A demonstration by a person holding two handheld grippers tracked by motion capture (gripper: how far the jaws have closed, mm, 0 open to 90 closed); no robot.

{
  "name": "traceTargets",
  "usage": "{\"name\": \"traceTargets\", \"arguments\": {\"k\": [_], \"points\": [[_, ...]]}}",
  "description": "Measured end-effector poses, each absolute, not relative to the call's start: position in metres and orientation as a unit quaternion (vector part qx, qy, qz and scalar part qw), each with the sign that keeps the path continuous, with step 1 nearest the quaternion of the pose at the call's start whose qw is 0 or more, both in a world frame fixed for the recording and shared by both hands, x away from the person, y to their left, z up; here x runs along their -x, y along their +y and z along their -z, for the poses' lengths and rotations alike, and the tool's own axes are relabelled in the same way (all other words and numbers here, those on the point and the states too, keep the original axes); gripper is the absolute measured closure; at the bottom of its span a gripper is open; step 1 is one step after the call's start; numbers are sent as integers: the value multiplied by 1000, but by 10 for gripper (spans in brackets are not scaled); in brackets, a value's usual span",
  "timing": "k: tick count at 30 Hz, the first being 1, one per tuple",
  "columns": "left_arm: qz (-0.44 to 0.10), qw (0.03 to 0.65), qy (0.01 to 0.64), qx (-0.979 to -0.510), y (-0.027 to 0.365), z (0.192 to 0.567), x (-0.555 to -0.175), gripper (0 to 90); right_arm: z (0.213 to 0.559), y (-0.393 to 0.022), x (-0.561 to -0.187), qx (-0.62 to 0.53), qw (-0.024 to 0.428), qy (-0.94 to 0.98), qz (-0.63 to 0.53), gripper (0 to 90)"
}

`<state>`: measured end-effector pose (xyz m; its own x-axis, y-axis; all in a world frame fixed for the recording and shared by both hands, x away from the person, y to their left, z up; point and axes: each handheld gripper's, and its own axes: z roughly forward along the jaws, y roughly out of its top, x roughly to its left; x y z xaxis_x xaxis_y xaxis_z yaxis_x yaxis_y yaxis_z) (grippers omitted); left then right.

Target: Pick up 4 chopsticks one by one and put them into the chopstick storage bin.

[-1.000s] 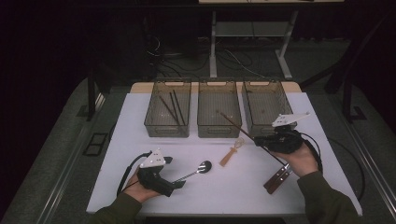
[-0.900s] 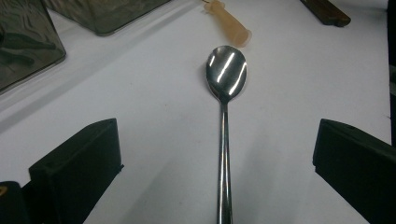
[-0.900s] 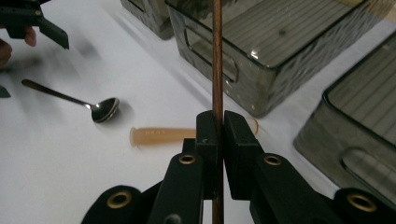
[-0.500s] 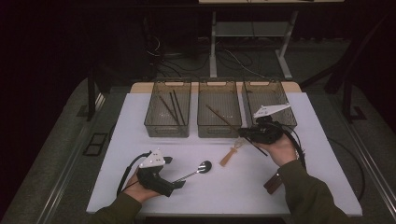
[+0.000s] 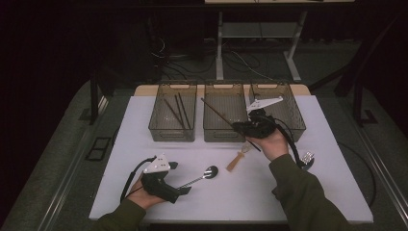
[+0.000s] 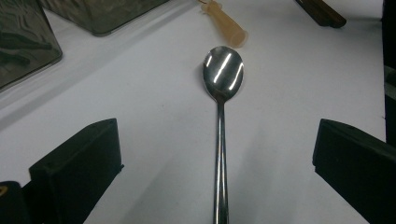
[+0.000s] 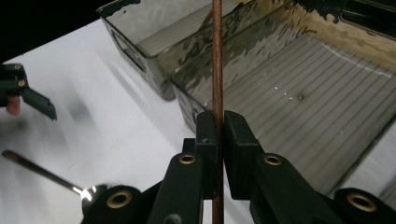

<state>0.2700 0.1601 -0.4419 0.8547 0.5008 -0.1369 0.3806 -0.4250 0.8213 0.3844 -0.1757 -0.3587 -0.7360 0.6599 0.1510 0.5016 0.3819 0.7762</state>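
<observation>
The right gripper [image 5: 239,127] is pinching a thin brown wooden chopstick [image 5: 216,111]; in the right gripper view the two black jaws press together on the stick [image 7: 217,70], which runs straight up between them and on past their tips. From this gripper the chopstick reaches out over the middle bin [image 5: 224,136], a smoked, see-through plastic tray whose ribbed floor lies just beyond and below the jaw tips [image 7: 299,116]. The stick's short end pokes out behind the gripper, toward the person's right hand [image 5: 267,142]. Past the middle bin on the chopstick's far side stands the left bin [image 5: 172,134], with a few dark sticks lying in it; on the gripper's other side sits the right bin [image 5: 294,115], partly behind the gripper's grey plate. Nearer the person than the right gripper, on the white table [image 5: 337,159], lies a small utensil with a pale wooden handle [image 5: 235,161]. The left gripper [image 5: 185,190] is spread wide and rests low on the table: in the left gripper view its jaws stand well apart to either side of a metal spoon [image 6: 220,121], touching neither side of it. The spoon's handle runs in between the jaws and its bowl lies ahead of them, with the butt of the pale wooden handle [image 6: 228,25] just beyond the bowl. The two grippers are well apart.
</observation>
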Motion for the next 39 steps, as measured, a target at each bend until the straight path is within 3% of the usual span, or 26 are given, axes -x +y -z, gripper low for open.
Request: {"name": "traceTargets", "arguments": {"k": [14, 39], "points": [[-61, 471, 262, -840, 161, 441, -271, 2, 348, -133, -413, -364, 98, 814, -442, 847], [-56, 469, 251, -845, 159, 441, -272, 1, 347, -21, -467, -370, 97, 808, -447, 847]]}}
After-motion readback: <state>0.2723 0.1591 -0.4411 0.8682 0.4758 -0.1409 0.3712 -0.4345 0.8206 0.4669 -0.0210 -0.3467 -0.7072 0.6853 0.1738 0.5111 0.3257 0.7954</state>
